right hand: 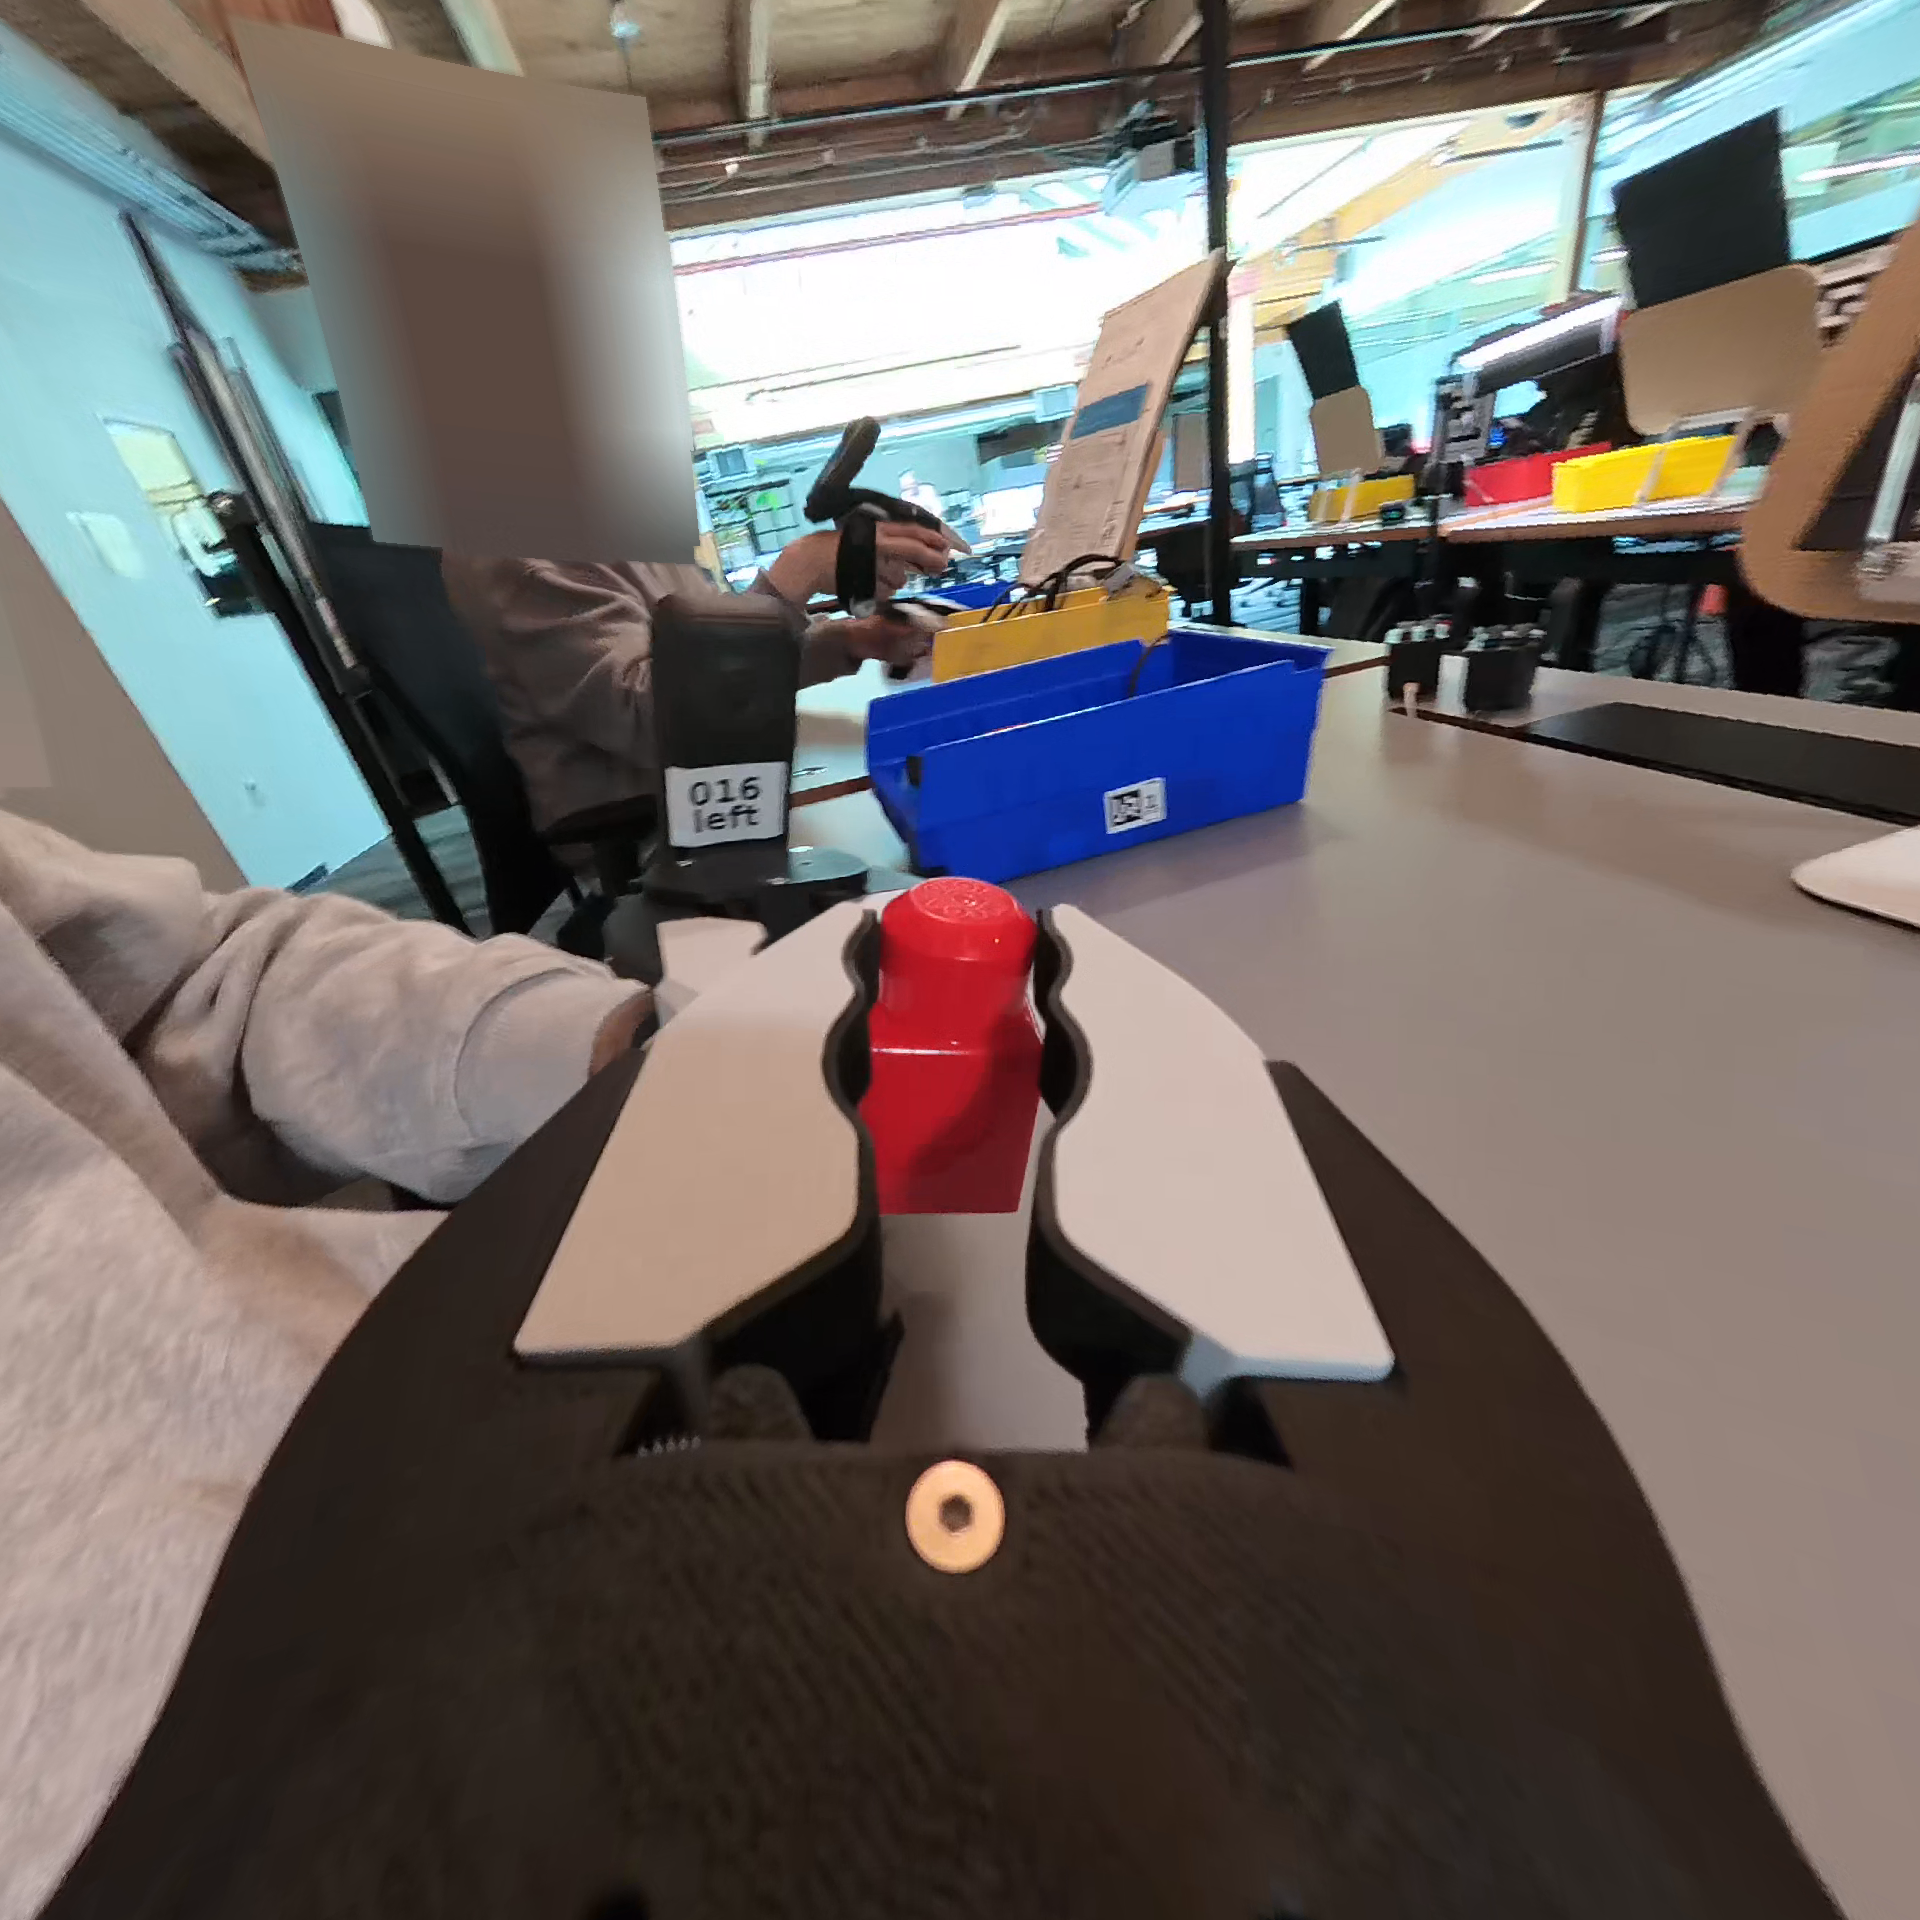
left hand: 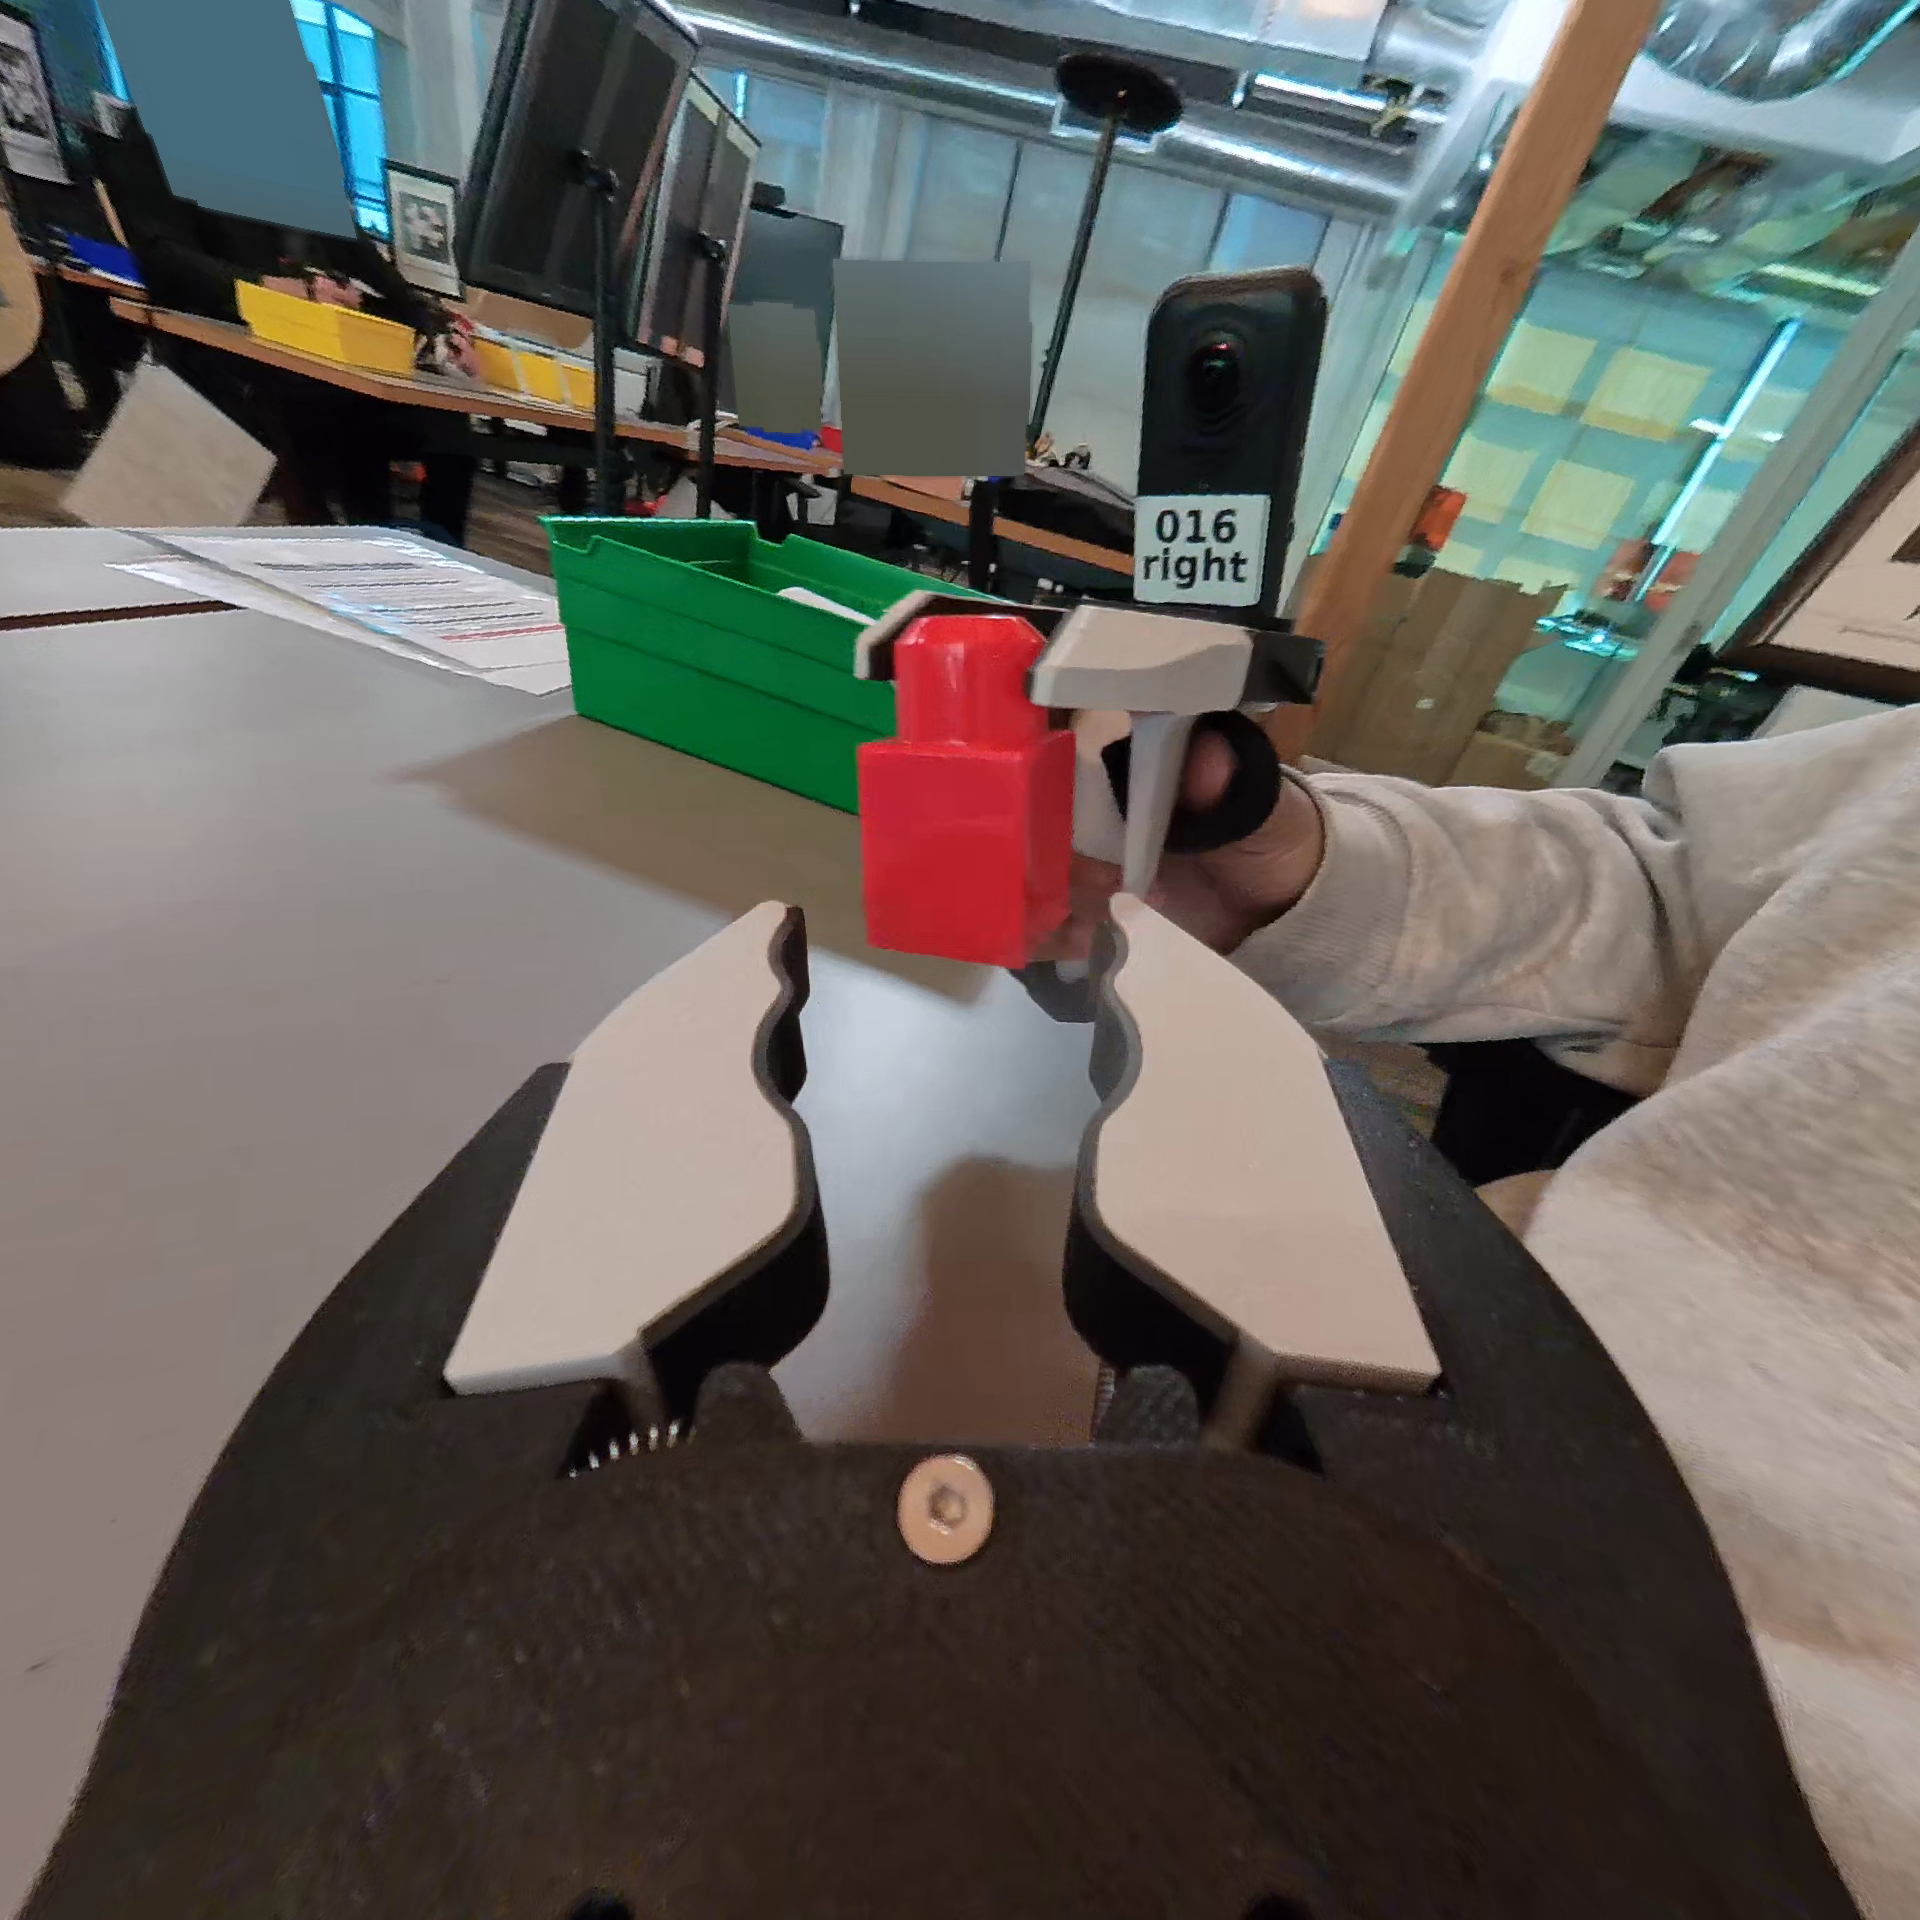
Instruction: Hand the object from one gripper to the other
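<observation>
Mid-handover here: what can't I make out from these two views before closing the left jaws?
- Red block underside: right wrist view, hidden by the block's own body.
- Left gripper jaws: right wrist view, hidden behind the right gripper.
- Green bin contents: left wrist view, hidden by its wall.

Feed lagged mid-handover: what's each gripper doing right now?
Left gripper: open, empty, close below the block.
Right gripper: shut on the red plastic block with a round top stud, gripping it at the stud, above the table.
</observation>
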The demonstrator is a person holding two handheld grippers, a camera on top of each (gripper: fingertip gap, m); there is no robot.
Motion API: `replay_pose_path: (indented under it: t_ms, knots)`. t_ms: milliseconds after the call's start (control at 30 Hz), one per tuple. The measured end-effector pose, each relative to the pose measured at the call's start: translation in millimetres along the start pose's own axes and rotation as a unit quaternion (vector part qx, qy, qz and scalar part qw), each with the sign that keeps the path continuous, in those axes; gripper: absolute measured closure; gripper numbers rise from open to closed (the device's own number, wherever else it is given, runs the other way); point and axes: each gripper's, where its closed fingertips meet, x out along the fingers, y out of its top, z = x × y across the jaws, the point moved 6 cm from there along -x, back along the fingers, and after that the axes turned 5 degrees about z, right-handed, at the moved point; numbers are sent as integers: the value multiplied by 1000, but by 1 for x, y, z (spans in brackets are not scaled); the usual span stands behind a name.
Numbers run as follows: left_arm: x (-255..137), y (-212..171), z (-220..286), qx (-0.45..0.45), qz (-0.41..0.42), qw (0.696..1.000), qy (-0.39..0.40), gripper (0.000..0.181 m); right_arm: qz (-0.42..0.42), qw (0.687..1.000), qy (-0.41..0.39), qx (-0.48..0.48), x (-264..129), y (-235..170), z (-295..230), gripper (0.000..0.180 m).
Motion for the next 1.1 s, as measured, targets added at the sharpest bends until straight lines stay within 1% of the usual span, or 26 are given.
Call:
replay_pose_path:
  t_ms: [100, 200, 300, 400, 500, 667, 833, 1100]
  knots:
    - [0, 0, 2, -8, 3, 1000, -17, 127, -6, 999, 33, -6, 3, -1, -9, 151]
    - [0, 3, 7, -35, 20, 998, -56, 123, -8, 998, 63, -11, 1, 0, -13, 151]
    - [0, 3, 10, -78, 23, 992, -101, 123, 9, 994, 108, 26, -4, 6, -17, 151]
    - [0, 4, 14, -133, 30, 978, -157, 125, 24, 985, 151, 79, -8, 9, -18, 151]
    - [-1, 5, 19, -174, 37, 964, -199, 127, 31, 976, 183, 110, -10, 11, -19, 151]
    - [0, 3, 27, -212, 25, 944, -252, 129, 38, 959, 242, 141, -10, 12, -29, 151]
    - [3, -1, 42, -245, 5, 917, -314, 130, 32, 947, 278, 156, -8, 9, -39, 151]
    - [7, -3, 56, -287, 11, 886, -364, 138, 13, 929, 323, 180, -4, 2, -51, 151]
